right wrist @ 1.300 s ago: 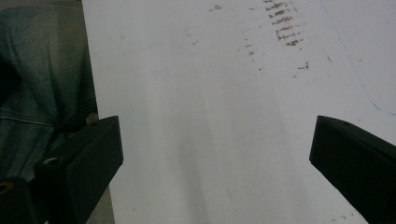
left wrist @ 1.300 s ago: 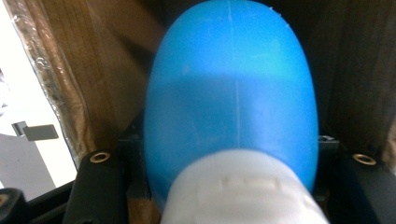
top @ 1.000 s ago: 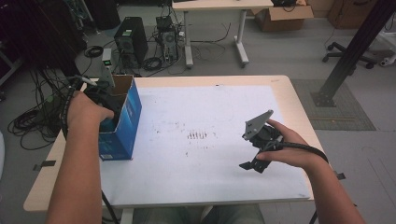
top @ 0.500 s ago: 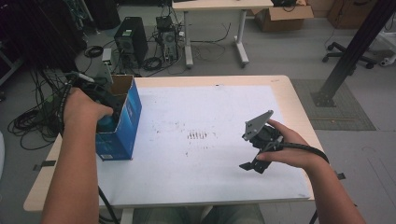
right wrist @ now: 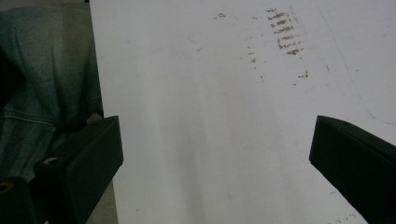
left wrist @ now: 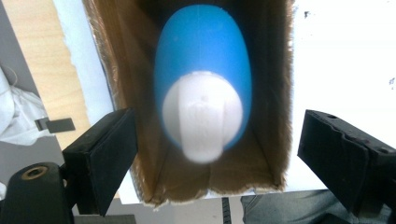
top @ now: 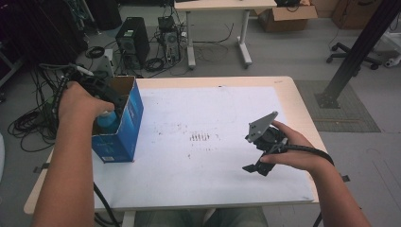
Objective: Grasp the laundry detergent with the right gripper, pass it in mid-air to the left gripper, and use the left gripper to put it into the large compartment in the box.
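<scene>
While the jaws of the left gripper (left wrist: 219, 154) have just been opening, they stand wide above the blue bottle (left wrist: 203, 70), not touching it. That bottle stands inside the blue carton (top: 124, 127) at the worktop's (top: 293, 90) left edge. Right gripper (top: 260, 156) jaws are wide, holding nothing.
</scene>
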Demonstrator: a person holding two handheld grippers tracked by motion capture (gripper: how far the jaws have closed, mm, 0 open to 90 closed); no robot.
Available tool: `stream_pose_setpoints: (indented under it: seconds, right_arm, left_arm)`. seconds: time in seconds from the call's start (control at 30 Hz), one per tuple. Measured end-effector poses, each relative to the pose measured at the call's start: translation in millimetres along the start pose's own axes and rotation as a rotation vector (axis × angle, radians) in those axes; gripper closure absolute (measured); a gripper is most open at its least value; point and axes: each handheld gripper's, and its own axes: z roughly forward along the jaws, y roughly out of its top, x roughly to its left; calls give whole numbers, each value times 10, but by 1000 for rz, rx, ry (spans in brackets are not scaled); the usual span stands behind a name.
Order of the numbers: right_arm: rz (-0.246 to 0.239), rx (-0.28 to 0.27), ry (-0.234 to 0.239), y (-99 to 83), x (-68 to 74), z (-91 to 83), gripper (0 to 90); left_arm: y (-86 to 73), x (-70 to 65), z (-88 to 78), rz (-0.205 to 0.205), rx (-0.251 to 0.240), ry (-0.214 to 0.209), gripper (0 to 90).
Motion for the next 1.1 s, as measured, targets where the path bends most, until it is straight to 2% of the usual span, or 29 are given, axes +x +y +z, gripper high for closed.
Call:
stream_pose_setpoints:
  seconds: [0.1, 0.37, 0.43, 0.53, 0.57, 0.67, 0.83, 0.87, 0.93, 0.97, 1.0, 1.03, 1.1]
  right_arm:
    - [2, -1, -1, 2, 4, -14, 28]
    - [-9, -3, -11, 28, 3, -94, 28]
    - [-9, -7, -16, 43, 5, -123, 28]
    - [-10, -8, -21, 59, 7, -159, 28]
    - [-9, -7, -22, 65, 8, -173, 28]
    - [-13, -2, -28, 79, -11, -216, 28]
    - [-22, 25, -48, 138, -69, -313, 28]
    - [-25, 34, -54, 157, -86, -337, 29]
    - [-26, 39, -58, 179, -104, -362, 28]
    - [-25, 45, -66, 225, -141, -408, 28]
    - [-29, 52, -68, 251, -161, -430, 29]
    - [-29, 52, -68, 251, -161, -430, 29]
    - [-35, 73, -74, 306, -192, -471, 28]
  left_arm:
    - [-11, -17, -54, 11, -4, 5, 95]
    - [-67, -223, -285, 100, -45, 14, 31]
    - [-77, -294, -349, 143, -61, 28, 2]
    - [-82, -358, -399, 176, -63, 23, 2]
    - [-82, -424, -445, 214, -66, 15, 2]
    - [-79, -539, -512, 285, -64, 16, 2]
    - [-111, -784, -630, 427, -83, 11, 2]
    - [-111, -784, -630, 427, -83, 11, 2]
    - [-135, -900, -664, 489, -90, -6, 2]
    - [-158, -1011, -692, 557, -106, -15, 2]
    - [-167, -1061, -700, 584, -103, -22, 3]
    - [-167, -1061, -700, 584, -103, -22, 2]
    - [-191, -1163, -707, 648, -94, -19, 2]
